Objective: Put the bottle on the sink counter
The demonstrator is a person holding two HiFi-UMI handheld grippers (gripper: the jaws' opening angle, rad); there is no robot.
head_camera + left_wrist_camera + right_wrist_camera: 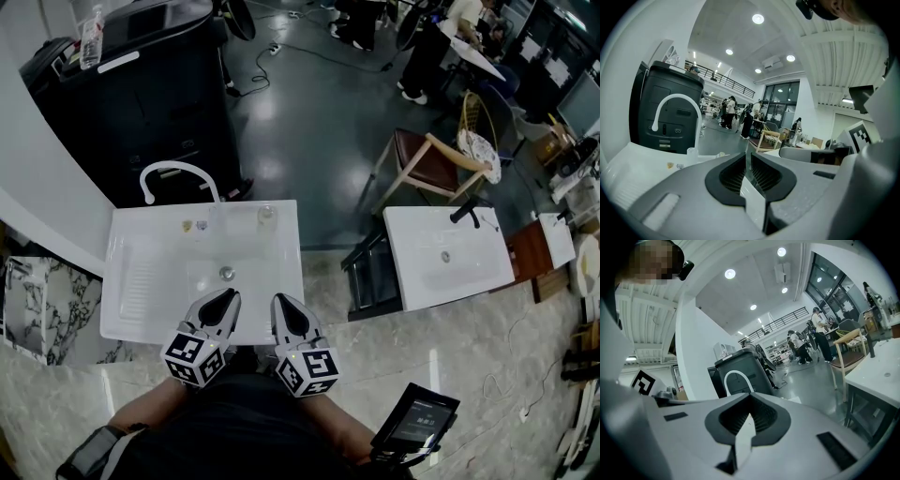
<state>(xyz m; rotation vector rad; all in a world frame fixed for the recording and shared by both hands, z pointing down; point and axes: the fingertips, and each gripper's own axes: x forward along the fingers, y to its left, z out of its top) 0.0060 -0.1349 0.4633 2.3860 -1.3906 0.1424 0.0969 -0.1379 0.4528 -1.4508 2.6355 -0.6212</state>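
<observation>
- Your left gripper [226, 298] is clenched: in the left gripper view its ribbed pads meet with nothing between them.
- Your right gripper [285, 304] is clenched too, and the right gripper view shows its jaws closed on nothing.
- Both grippers sit side by side over the near rim of the white sink [127, 281], pointing towards its back ledge. They are near each other but not touching.
- The small clear bottle [266, 215] stands on the sink's back ledge, to the right of the faucet's base. It is well apart from both grippers. It is small in the head view, so its shape is hard to make out.
- The curved white faucet [174, 171] rises from the middle of that back ledge and arches to the left.
- Two tiny items [193, 225] lie on the same ledge, left of the bottle. They are too small to name.
- The drain [226, 273] is in the sink's basin, between the back ledge and your grippers.
- A tall black machine [150, 103] stands just behind the sink.
- A second white basin [448, 255] sits off to the sink's right, with a wooden chair [433, 161] behind it.
</observation>
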